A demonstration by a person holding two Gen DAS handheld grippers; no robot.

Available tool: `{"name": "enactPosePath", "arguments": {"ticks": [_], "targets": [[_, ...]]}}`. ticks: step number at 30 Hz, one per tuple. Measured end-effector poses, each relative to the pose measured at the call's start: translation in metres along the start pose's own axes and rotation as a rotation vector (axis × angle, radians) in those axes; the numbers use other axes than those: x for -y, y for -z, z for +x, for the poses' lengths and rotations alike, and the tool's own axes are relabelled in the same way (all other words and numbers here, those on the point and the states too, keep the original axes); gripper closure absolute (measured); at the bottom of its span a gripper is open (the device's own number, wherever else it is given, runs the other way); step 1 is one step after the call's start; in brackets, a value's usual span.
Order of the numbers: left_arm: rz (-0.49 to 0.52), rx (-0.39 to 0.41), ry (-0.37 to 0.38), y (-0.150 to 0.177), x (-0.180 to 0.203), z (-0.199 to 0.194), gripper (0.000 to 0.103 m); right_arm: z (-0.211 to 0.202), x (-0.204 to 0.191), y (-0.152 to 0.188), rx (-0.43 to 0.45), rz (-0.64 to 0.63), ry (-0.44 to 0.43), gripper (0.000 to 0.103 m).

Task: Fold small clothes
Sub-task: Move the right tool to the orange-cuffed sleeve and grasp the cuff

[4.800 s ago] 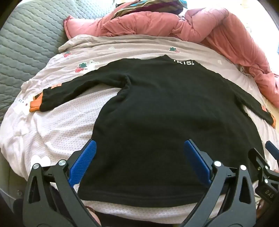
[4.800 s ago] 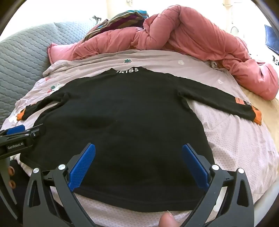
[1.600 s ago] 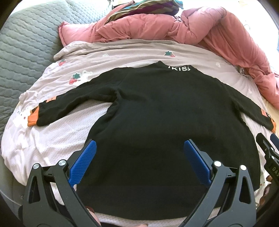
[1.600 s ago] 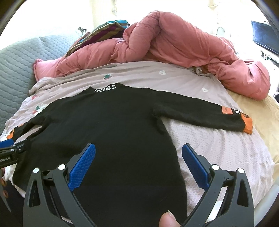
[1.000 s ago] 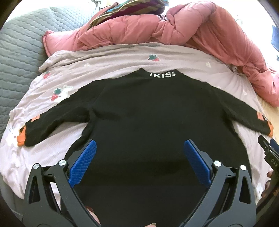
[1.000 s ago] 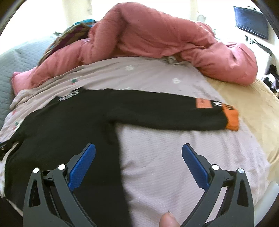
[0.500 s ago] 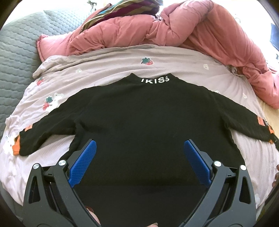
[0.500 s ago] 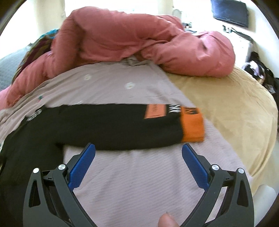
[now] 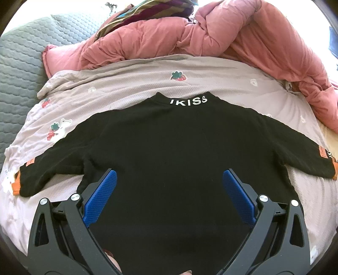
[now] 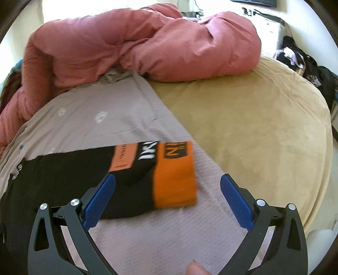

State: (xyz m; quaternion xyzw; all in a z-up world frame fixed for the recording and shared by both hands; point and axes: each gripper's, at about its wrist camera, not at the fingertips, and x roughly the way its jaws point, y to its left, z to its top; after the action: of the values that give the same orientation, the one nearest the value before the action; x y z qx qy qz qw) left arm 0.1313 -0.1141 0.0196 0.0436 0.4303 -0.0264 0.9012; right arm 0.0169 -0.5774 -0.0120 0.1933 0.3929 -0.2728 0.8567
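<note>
Left wrist view: a black sweater (image 9: 175, 152) is laid flat on a pale pink sheet (image 9: 131, 86), collar toward 12 o'clock, with white lettering "IKISS" read on the collar band. Both sleeves are spread outward: one toward 9 o'clock, ended by an orange cuff (image 9: 15, 183), the other toward 3 o'clock. The left gripper (image 9: 168, 190) is held over the lower body of the sweater with its jaws spread wide; nothing is held between the blue pads (image 9: 99, 197). Whether the pads touch the fabric cannot be told.

At 12 o'clock a crumpled pink duvet (image 9: 211, 33) is piled along the far edge of the sheet, and a striped cloth (image 9: 147, 6) is seen just behind it. A grey quilted cover (image 9: 19, 69) is noted at 10 o'clock.

Right wrist view: the right gripper (image 10: 168, 191) is positioned over the end of the sweater's right sleeve (image 10: 74, 175), jaws spread wide, nothing gripped. The sleeve's broad orange cuff (image 10: 175, 179) lies between the two blue pads, nearer the left one; contact cannot be told. An orange patch and white lettering are seen just up the sleeve, blurred. A tan blanket (image 10: 253, 127) is recorded at 2 o'clock, bordering the sheet. Dark clothing (image 10: 306, 63) is piled beyond it, at the far right.
</note>
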Motion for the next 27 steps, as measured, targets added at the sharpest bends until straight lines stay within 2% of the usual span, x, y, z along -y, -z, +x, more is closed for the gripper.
{"name": "enactPosePath", "arguments": {"ticks": [4, 9, 10, 11, 12, 15, 18, 19, 20, 22, 24, 25, 27], "targets": [[0.024, 0.014, -0.026, 0.000, 0.003, 0.009, 0.009, 0.012, 0.008, -0.008, -0.013, 0.010, -0.001, 0.004], [0.023, -0.017, -0.021, -0.004, 0.007, 0.035, 0.009, 0.028, 0.013, -0.015, -0.033, 0.013, 0.033, 0.006], [0.018, -0.025, -0.018, -0.005, 0.007, 0.040, 0.009, 0.031, 0.013, -0.017, -0.036, 0.008, 0.041, 0.010], [0.009, -0.031, -0.011, -0.009, 0.008, 0.045, 0.009, 0.033, 0.013, -0.018, -0.039, 0.007, 0.046, 0.022], [0.003, -0.034, -0.008, -0.011, 0.009, 0.048, 0.009, 0.037, 0.014, -0.019, -0.049, 0.009, 0.055, 0.026], [-0.032, -0.023, 0.015, -0.025, 0.011, 0.060, 0.009, 0.046, 0.014, -0.021, -0.071, 0.012, 0.055, 0.030], [-0.060, -0.017, 0.037, -0.033, 0.012, 0.068, 0.009, 0.053, 0.010, -0.021, -0.082, -0.004, 0.062, 0.041], [-0.064, -0.010, 0.041, -0.034, 0.013, 0.070, 0.009, 0.056, 0.007, -0.021, -0.089, -0.012, 0.046, 0.050], [-0.061, -0.006, 0.039, -0.034, 0.013, 0.072, 0.009, 0.058, 0.005, -0.022, -0.098, -0.009, 0.021, 0.063], [-0.049, 0.007, 0.045, -0.032, 0.012, 0.073, 0.009, 0.059, 0.003, -0.022, -0.101, 0.002, -0.005, 0.067], [-0.031, 0.015, 0.049, -0.029, 0.011, 0.075, 0.009, 0.053, 0.000, -0.022, -0.082, -0.005, -0.032, 0.078], [-0.022, 0.020, 0.053, -0.029, 0.009, 0.076, 0.009, 0.048, 0.000, -0.022, -0.067, -0.005, -0.034, 0.091], [-0.006, 0.035, 0.060, -0.029, 0.008, 0.076, 0.009, 0.035, 0.000, -0.022, -0.026, -0.002, -0.042, 0.094]]}}
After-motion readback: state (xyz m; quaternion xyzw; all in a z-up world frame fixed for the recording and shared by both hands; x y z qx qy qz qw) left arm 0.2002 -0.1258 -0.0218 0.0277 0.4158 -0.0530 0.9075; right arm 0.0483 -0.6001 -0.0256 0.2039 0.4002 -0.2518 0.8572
